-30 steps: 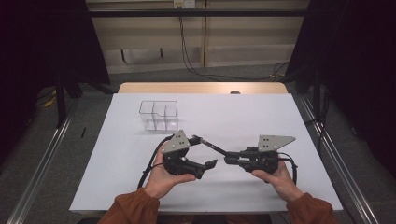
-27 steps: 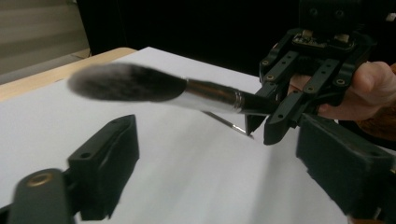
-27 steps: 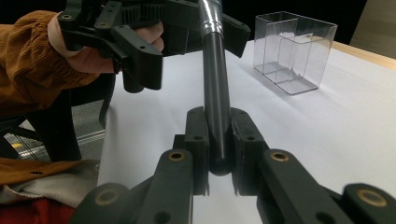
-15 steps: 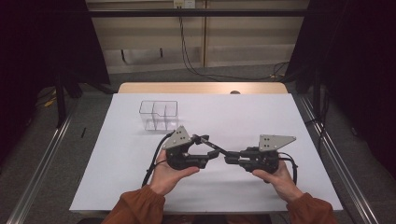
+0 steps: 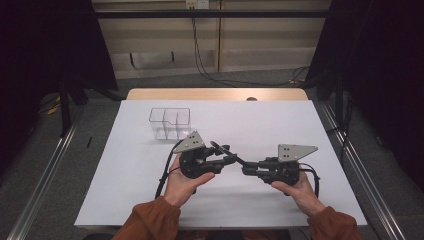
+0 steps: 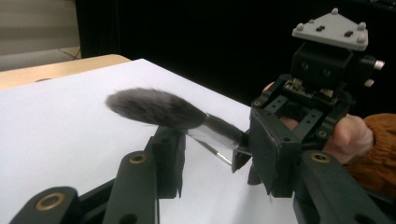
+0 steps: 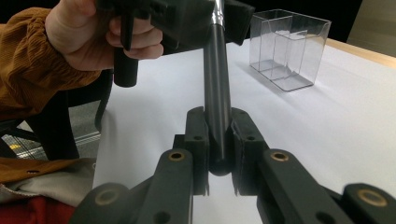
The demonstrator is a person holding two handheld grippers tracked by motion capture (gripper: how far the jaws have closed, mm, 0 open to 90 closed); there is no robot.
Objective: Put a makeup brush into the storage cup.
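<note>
- My right tool (image 7: 218, 154) clamps the black handle end of the makeup brush (image 7: 217, 93).
- My left tool (image 6: 212, 154) has just been closing around the brush's ferrule; contact is unclear.
- The brush hangs above the white surface (image 5: 280, 125), the clear organizer (image 5: 170, 122) at 11 o'clock.

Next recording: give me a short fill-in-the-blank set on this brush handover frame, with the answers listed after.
1. The right gripper is shut on the black ____ of the makeup brush.
2. The left gripper has just been closing its jaws around the brush's shiny ____ ferrule, just behind the bristles.
3. The clear organiser stands on the white table, and its compartments are ____.

Missing words: handle; silver; empty
</note>
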